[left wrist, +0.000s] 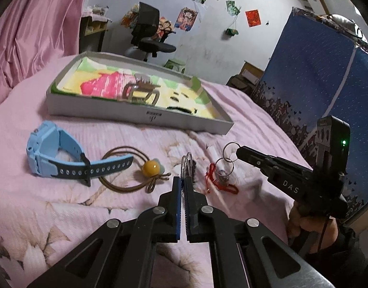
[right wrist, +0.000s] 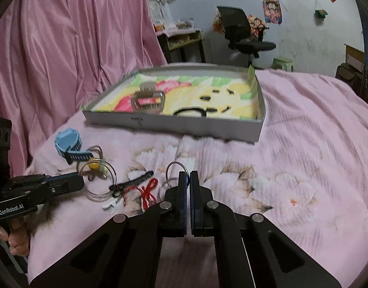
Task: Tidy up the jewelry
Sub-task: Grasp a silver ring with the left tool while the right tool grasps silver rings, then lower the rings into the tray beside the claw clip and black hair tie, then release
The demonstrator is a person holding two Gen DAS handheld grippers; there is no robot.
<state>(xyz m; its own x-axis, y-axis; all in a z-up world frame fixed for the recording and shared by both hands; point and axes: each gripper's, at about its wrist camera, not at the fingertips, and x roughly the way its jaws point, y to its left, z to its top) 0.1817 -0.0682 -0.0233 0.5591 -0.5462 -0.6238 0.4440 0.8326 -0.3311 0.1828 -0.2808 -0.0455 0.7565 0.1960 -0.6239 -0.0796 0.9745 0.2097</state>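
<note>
Left gripper (left wrist: 184, 180), lower centre of the left wrist view, jaws closed on a clear bangle (left wrist: 187, 165) standing upright on the pink bedspread (left wrist: 63, 204). Right gripper (right wrist: 188, 176), lower centre of the right wrist view, jaws closed on a metal ring (right wrist: 175, 175) (a second ring hangs linked below it). Left of centre lie a blue watch (left wrist: 54, 153), a hair tie (left wrist: 135, 168) and a red cord (left wrist: 217, 182). Upper centre: a grey tray (left wrist: 140, 115) holding a hair claw (left wrist: 140, 92)
</note>
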